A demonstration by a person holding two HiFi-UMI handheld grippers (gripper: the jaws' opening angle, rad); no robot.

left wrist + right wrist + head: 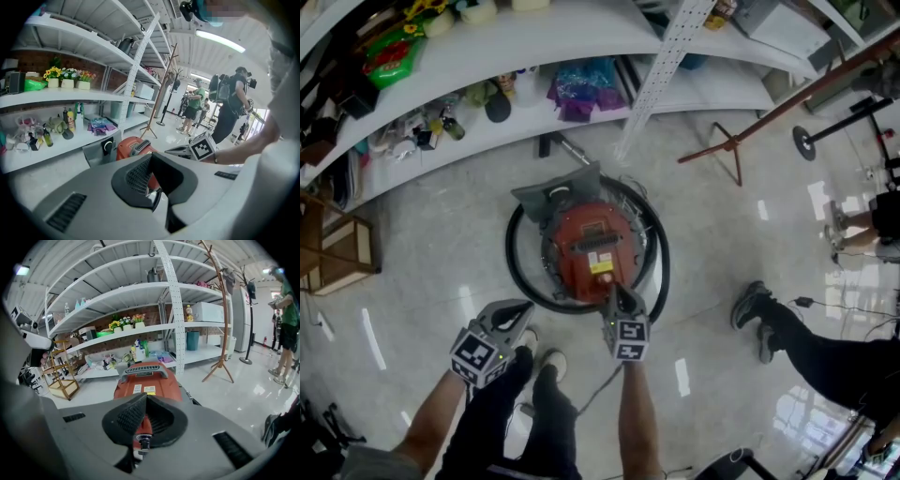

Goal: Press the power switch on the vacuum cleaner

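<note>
Item: canister vacuum cleaner (586,246), red hard-shell body with a grey carry handle (143,371) across its top and a yellow label (602,267) on its lid. Location: on the floor (441,234) just in front of the lowest white shelf (534,141), ringed by its own coiled black hose (517,267). Handling, as judged: rigid moulded plastic, heavy enough to stay put under a light push, though its wheels and the glossy floor may let it roll or slide if the push runs sideways. The shell looks smooth and slippery, so the press should go straight down. Power switch: not identifiable with certainty in any view; probably a stiff, short-travel button on the rear top of the body, nearest the person. It needs no grasp, only a firm prod with a tip. Right gripper (617,298): jaws pressed together with nothing between them, forming a blunt point at the vacuum's rear edge, touching or just above the shell; which cannot be told. Left gripper (520,311): jaws likewise together and empty, held beside the hose coil, apart from the body, free to steady the handle if the unit shifts. Risk, as judged: the tip skidding off the curved lid.
</note>
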